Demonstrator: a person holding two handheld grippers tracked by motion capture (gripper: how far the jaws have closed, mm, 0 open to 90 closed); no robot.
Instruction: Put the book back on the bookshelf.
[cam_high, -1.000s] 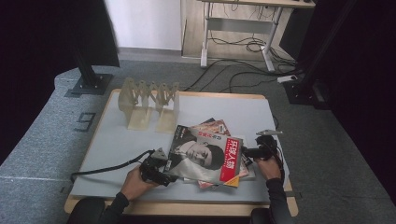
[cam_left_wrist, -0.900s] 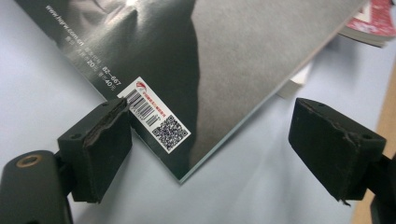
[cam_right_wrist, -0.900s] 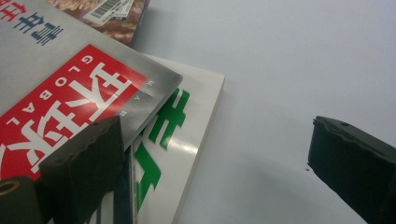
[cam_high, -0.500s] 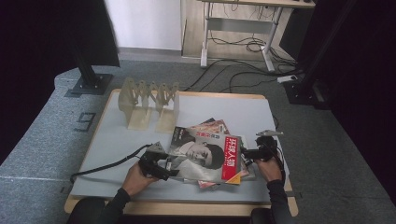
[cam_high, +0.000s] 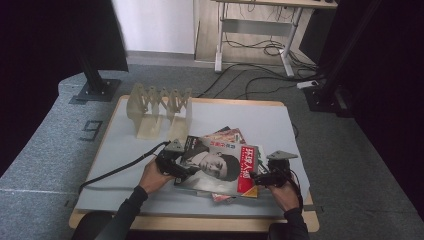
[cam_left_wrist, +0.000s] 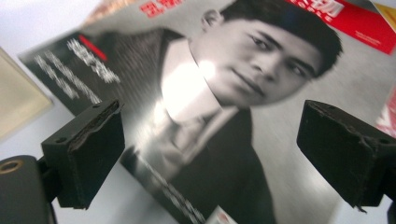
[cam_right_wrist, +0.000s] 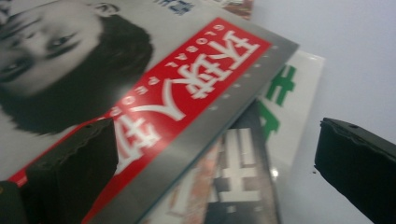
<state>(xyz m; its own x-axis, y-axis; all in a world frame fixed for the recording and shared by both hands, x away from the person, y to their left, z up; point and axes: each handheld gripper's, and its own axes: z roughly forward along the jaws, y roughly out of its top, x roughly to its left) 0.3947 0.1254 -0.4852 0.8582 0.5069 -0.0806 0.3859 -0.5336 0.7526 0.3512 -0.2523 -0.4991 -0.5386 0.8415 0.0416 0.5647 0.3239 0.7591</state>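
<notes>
Fingers of both grippers apart, nothing gripped: left gripper (cam_left_wrist: 210, 154) jaws just widened. Glossy black-and-white portrait magazine (cam_high: 220, 164) tops the stack nr tabletop's front edge; right gripper (cam_right_wrist: 215, 172) at its red-title edge. Pinch top copy only.

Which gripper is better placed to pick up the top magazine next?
Left, probably. The left gripper has open jaws straddling the top magazine near its corner; the right gripper is open too, but faces several stacked edges.

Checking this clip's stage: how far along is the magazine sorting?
Done: nothing visibly; the beige slotted file rack holds no magazines. In hand: both open claws, left and right, flank the glossy black-and-white portrait magazine atop the stack. Left: probably gripping and racking.
</notes>
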